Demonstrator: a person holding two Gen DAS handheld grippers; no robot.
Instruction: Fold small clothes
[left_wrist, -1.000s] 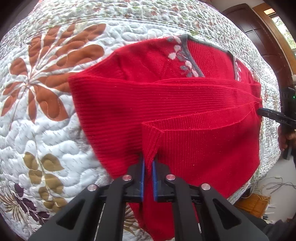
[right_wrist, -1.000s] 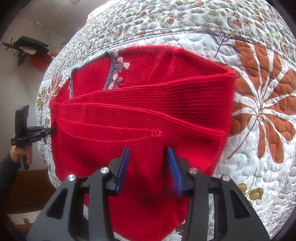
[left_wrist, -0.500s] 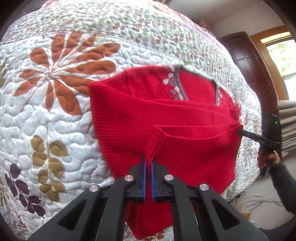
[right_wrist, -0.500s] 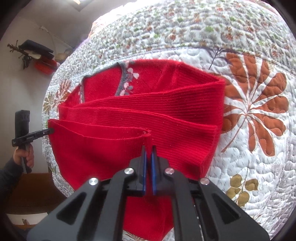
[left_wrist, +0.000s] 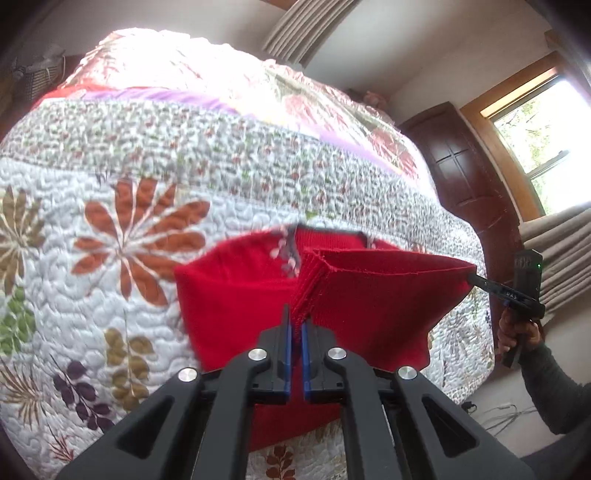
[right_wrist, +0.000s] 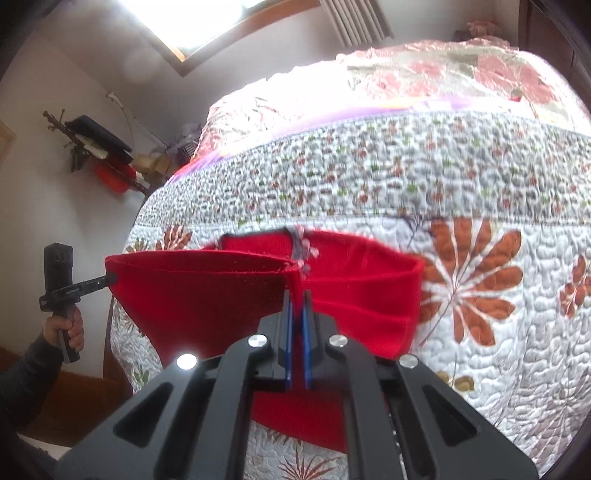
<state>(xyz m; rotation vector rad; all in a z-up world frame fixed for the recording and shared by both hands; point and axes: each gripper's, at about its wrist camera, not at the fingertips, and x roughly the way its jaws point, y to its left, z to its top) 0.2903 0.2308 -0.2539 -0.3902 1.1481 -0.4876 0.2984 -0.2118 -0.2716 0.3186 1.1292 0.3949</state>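
A red knitted sweater (left_wrist: 236, 306) is held up by its lower hem over a bed covered with a floral quilt (left_wrist: 110, 229). In the left wrist view, the left gripper (left_wrist: 296, 325) is seen nearest, its blue-lined fingers (left_wrist: 286, 354) closed almost completely on a bunched corner of the hem, with only a thin slit left between them. From that pinch the lifted hem is stretched to the right, where its far corner is clamped by the right gripper (left_wrist: 471, 277), gripped by a hand (left_wrist: 515, 334) in a dark sleeve. Beyond the fingers, the rest of the sweater lies on the quilt, its grey-trimmed neckline (left_wrist: 291, 254) with pale flower embroidery farthest from them. A dark wooden door (left_wrist: 469, 177), a window and pleated curtains are shown only in this view.

In the right wrist view the arrangement is mirrored: the right gripper (right_wrist: 297, 314) is pressed shut on its corner of the hem, and the taut edge runs left to the other tool's tip (right_wrist: 110, 280), held by a hand (right_wrist: 66, 328). Only here are a wall-mounted rack (right_wrist: 92, 144) with dark and red items, and a bright window above it, visible. At the far left of the left view, a wire basket (left_wrist: 35, 74) stands beside the bed; its contents cannot be made out.
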